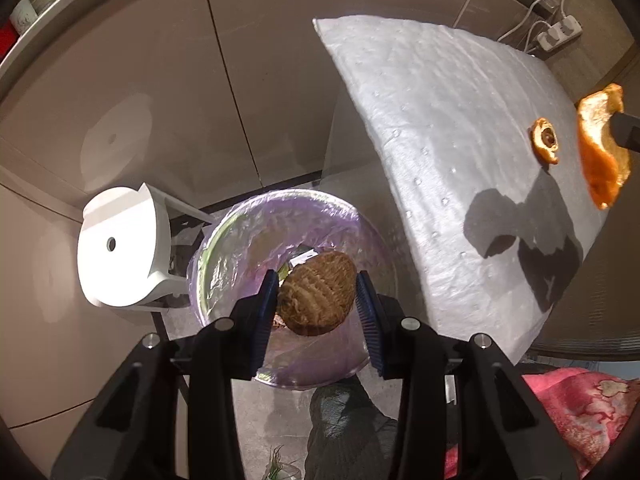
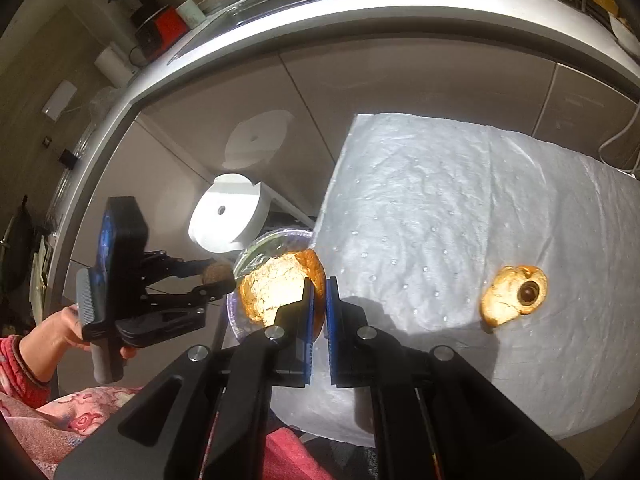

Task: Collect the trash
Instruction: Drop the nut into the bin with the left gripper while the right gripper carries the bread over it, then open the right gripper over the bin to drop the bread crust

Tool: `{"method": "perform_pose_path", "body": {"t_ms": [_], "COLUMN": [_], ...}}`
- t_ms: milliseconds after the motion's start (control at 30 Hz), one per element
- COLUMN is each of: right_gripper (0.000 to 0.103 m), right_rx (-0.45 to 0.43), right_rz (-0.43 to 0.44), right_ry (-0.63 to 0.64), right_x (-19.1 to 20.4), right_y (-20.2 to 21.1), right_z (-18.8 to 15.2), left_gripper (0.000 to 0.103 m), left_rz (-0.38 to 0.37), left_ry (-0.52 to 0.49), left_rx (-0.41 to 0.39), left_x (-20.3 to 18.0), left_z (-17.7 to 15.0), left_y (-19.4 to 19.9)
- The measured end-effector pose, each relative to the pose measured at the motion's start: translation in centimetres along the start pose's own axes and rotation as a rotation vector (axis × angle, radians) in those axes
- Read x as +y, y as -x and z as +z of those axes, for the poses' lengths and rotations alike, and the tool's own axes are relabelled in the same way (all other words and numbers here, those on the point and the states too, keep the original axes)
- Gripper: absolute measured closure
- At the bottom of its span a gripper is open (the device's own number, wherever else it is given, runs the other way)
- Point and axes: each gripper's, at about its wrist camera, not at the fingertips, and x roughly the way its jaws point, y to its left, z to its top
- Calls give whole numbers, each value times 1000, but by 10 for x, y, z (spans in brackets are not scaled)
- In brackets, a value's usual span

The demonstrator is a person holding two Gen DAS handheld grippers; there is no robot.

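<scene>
My left gripper (image 1: 317, 280) is shut on a brown fibrous fruit stone (image 1: 316, 294) and hangs over the round bin (image 1: 224, 236) lined with a purple plastic bag. The right wrist view shows that gripper (image 2: 224, 276) from the side, with the stone (image 2: 214, 272) at its tips. My right gripper (image 2: 320, 282) is shut on a large orange peel (image 2: 276, 284), beside the table's left edge and above the bin (image 2: 256, 250). That peel (image 1: 600, 148) also shows at the far right of the left wrist view. A smaller peel piece with a dark pit (image 2: 512, 294) (image 1: 544, 140) lies on the white table cover (image 2: 420, 200).
A white round stool (image 1: 120, 248) (image 2: 224, 216) stands against the bin's far side. Glossy beige cabinet fronts (image 1: 180, 80) run behind it under a worktop edge (image 2: 280, 36). A power strip (image 1: 560, 32) lies beyond the table. A hand (image 2: 52, 332) in a pink sleeve holds the left gripper.
</scene>
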Motion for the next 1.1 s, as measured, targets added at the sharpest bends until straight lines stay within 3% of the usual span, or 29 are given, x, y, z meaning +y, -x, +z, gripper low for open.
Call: {"method": "perform_pose_path", "body": {"t_ms": [367,500,633,867,967,1100], "right_gripper": [96,96,96,96,96,96], "right_rx": [10,8,13,34,46,77], "right_rz": [-53,-66,-68,-46,-34,-11], "right_ry": [5,1,2,14,27,53], "right_x": [30,31,34,42,49,58], "right_y": [-1,0,-2,-15,-24,-44], "right_z": [2,4,6,10,13,14], "left_gripper": [64,47,44,44,34,33], "left_rz": [-43,-35,-40,-48,-40,-15], "left_ry": [0,-8,-2,9,18,27], "left_rx": [62,91,91,7,-58,-136], "left_x": [15,14,15,17,22,31], "left_z": [-1,-2,-2,0,-1,-7], "left_y": [-41,-54,-53,-16,12,47]}}
